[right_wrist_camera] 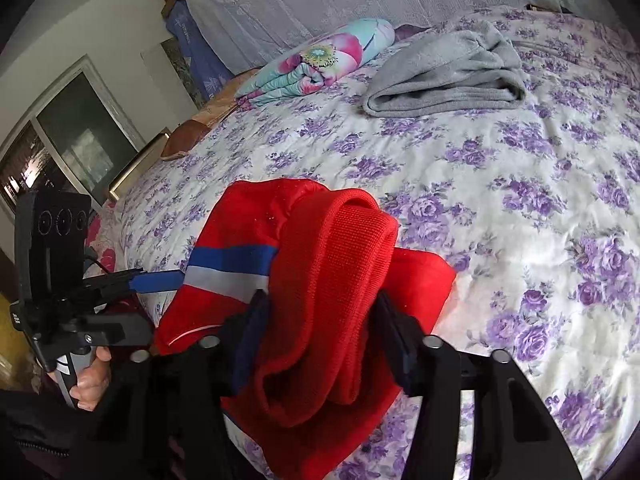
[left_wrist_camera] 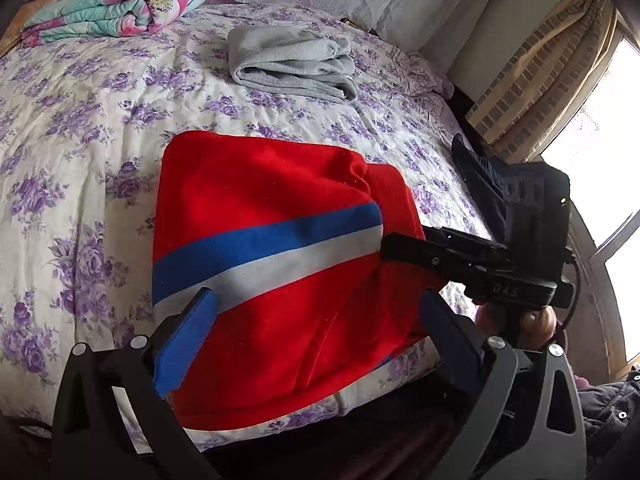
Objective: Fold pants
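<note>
The red pants (left_wrist_camera: 256, 200) with a blue and white stripe lie folded into a thick bundle at the near edge of the bed. My left gripper (left_wrist_camera: 312, 316) is open, its blue-padded fingers (left_wrist_camera: 184, 340) spread wide over the near end of the bundle. My right gripper (right_wrist_camera: 320, 320) is shut on a bunched thick fold of the red pants (right_wrist_camera: 332, 264), with the ribbed cuff between the pads. In the left wrist view the right gripper (left_wrist_camera: 396, 246) enters from the right and meets the pants at the stripe. The left gripper's fingers (right_wrist_camera: 160, 280) show at the left of the right wrist view.
The bed (left_wrist_camera: 80, 160) has a white quilt with purple flowers. A folded grey garment (left_wrist_camera: 292, 64) lies further back, and a folded floral blanket (left_wrist_camera: 116, 4) at the far left. A curtain and bright window (left_wrist_camera: 592, 100) are to the right of the bed.
</note>
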